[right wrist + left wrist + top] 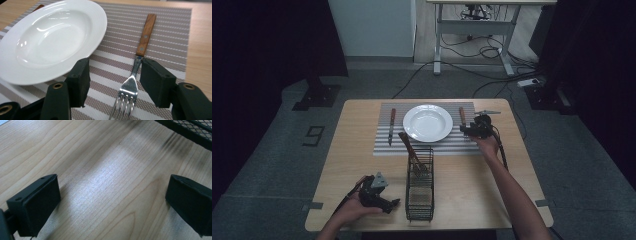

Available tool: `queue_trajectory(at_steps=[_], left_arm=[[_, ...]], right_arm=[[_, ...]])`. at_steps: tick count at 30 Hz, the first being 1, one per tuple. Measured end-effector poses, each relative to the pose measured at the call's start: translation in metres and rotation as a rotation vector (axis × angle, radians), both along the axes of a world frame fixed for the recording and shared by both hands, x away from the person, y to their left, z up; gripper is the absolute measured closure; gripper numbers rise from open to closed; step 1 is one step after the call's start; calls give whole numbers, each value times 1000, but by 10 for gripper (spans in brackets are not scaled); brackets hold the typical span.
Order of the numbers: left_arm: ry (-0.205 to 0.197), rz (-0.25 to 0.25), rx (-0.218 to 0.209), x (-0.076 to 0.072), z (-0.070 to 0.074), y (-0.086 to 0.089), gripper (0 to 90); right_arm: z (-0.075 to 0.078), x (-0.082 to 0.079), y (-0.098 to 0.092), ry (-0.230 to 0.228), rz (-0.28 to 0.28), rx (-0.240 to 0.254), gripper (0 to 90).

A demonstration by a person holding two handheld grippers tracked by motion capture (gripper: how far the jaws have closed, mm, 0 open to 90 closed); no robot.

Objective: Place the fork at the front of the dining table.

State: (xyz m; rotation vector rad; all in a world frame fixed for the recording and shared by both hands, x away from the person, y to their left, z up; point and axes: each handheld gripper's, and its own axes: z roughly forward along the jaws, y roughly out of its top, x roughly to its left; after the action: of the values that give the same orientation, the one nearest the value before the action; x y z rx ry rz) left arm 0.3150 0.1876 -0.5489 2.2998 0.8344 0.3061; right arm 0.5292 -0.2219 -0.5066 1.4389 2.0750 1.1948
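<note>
A wooden-handled fork [128, 87] lies flat on the striped placemat [165, 30], just right of the white plate [50, 37]. My right gripper [115, 67] hovers over the fork's head with its jaws open; the fork shows between them and neither pad touches it. In the high view that gripper [469, 130] sits at the plate's [428, 122] right side, by the fork [461, 116]. My left gripper [393, 202] rests near the table's front edge, left of the wire basket [419, 197]. Its jaws stand open over bare wood [112, 192], nothing between them.
A wooden-handled knife [391, 125] lies on the placemat [382, 145] left of the plate. Another wooden-handled utensil [408, 145] leans out of the black wire basket, whose corner [190, 130] shows beyond the left jaws. Bare tabletop [352, 165] lies left of the basket.
</note>
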Motion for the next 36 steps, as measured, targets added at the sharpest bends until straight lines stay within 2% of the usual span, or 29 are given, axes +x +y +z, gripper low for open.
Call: queue_trajectory(at_steps=[6,7,11,16,17,18,22,25,27,28,31,36], left_arm=[[0,0,0,0,0,0,0],[0,0,0,0,0,0,0],[0,0,0,0,0,0,0],[0,0,0,0,0,0,0],[0,0,0,0,0,0,0],[0,0,0,0,0,0,0],[0,0,0,0,0,0,0],[0,0,0,0,0,0,0],[0,0,0,0,0,0,0],[0,0,0,0,0,0,0],[0,2,0,0,0,0,0],[0,2,0,0,0,0,0]], right_arm=[[12,-23,-7,-39,15,7,377],[12,-23,-7,-39,15,7,377],[23,-46,-10,-64,57,-4,370],[32,-76,-8,-72,119,19,370],[32,-76,-8,-72,119,19,370],[33,-91,-4,-71,162,28,369],[34,-121,6,-75,241,13,347],[29,-139,13,-78,276,37,343],[26,-144,14,-76,291,46,343],[21,-151,17,-55,321,56,343],[20,-159,18,-82,317,35,350],[22,-156,10,-98,267,53,328]])
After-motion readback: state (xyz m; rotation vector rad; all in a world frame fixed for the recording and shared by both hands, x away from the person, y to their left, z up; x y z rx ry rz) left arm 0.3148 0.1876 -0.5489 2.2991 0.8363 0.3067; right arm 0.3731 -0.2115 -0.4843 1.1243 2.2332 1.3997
